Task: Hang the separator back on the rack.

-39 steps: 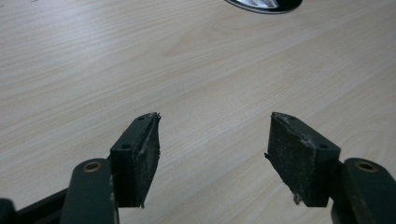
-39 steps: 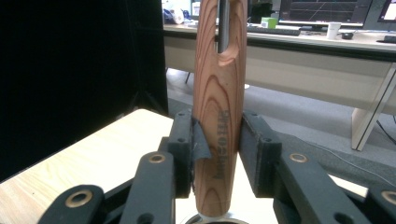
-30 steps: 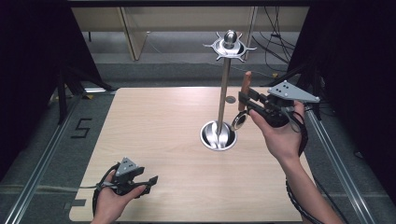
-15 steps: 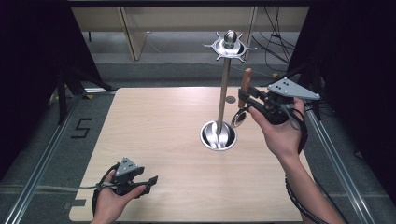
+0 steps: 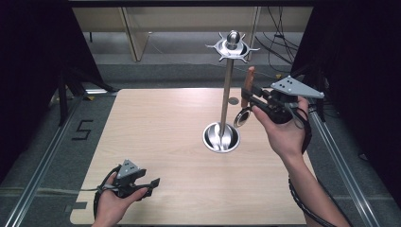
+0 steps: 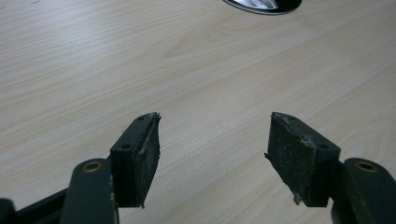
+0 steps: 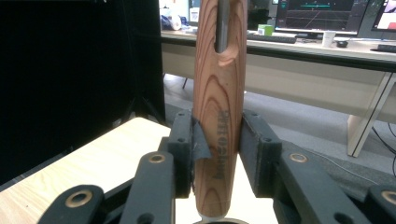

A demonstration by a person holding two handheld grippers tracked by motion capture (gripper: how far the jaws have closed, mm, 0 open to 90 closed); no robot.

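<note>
High view: the right claw (image 5: 249,97) clenches a wooden handle (image 5: 248,82) upright beside the stand (image 5: 227,94); the utensil's round metal head (image 5: 243,117) hangs below, half hidden and hard to identify. Near the bench's (image 5: 161,127) front edge, the left claw (image 5: 152,184) rests released, holding nothing.

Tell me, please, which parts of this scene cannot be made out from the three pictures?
- Utensil head: in the right gripper view the wooden handle runs off the bottom edge; in the high view the round metal end is too small to tell its type.
- Handle lettering: partly covered by the right gripper.
- Stand: in the left gripper view its base is cut by the top edge.
- What lies in the base: glare, high view.
</note>
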